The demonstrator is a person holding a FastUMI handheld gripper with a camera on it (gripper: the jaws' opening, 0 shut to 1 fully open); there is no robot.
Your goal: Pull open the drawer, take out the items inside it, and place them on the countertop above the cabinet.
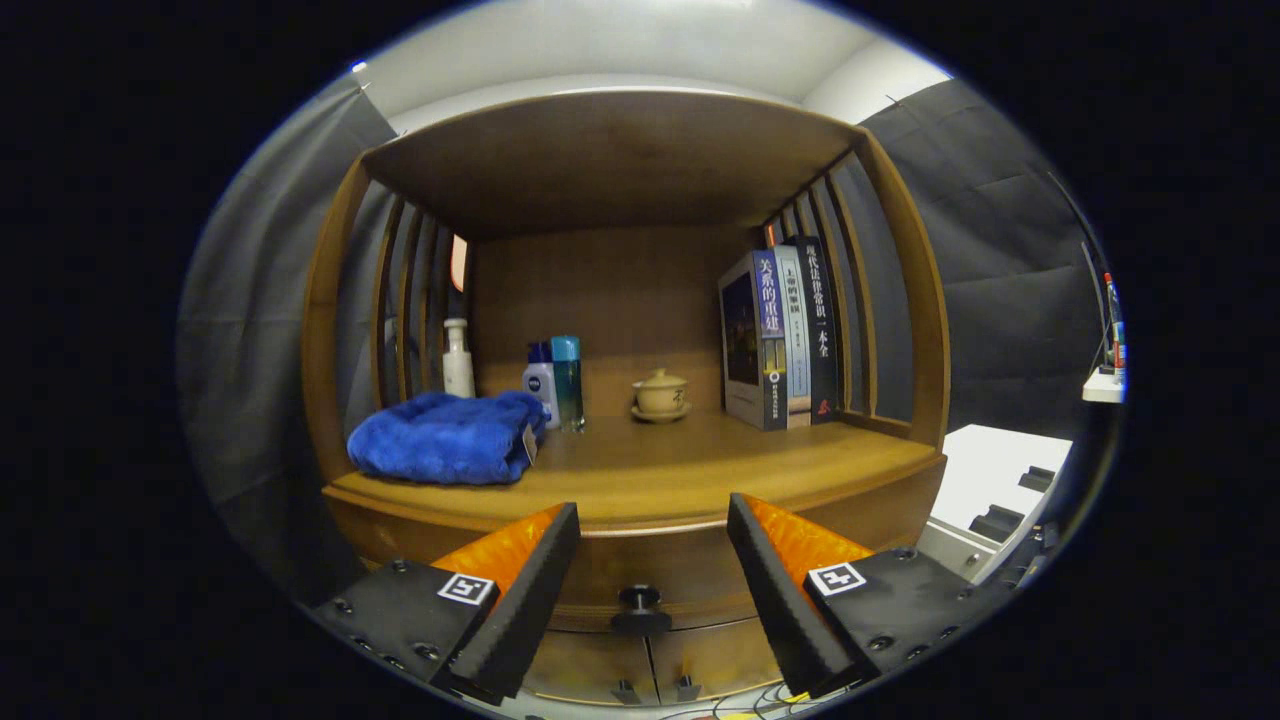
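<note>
**Claw wide open in front of the closed drawer**

So the claw [652,585] is spread apart with nothing between its fingers [520,590], just hanging in front of the wooden cabinet [925,300]. Right in the gap between the two fingers you can see the drawer [650,570], and it's fully closed, front flush under the lip of the surface [700,470]. Its little dark round knob [640,600] sits dead centre between the fingers, a bit ahead of them, not touched by either one. Whatever is inside the drawer is hidden, can't tell what's in there.

Below the drawer there are two cabinet doors [650,665] with small handles next to each other at the seam.

Up on the surface beyond the fingers: a folded blue towel [445,437] toward the left front, a white pump bottle [458,358] behind it by the slatted side, then a small white bottle with a blue cap [540,384] touching or just beside a taller teal bottle [567,383]. Near the middle back is a little lidded tea cup on a saucer [660,394]. On the right, a few books [785,335] stand upright against the slatted side.
</note>
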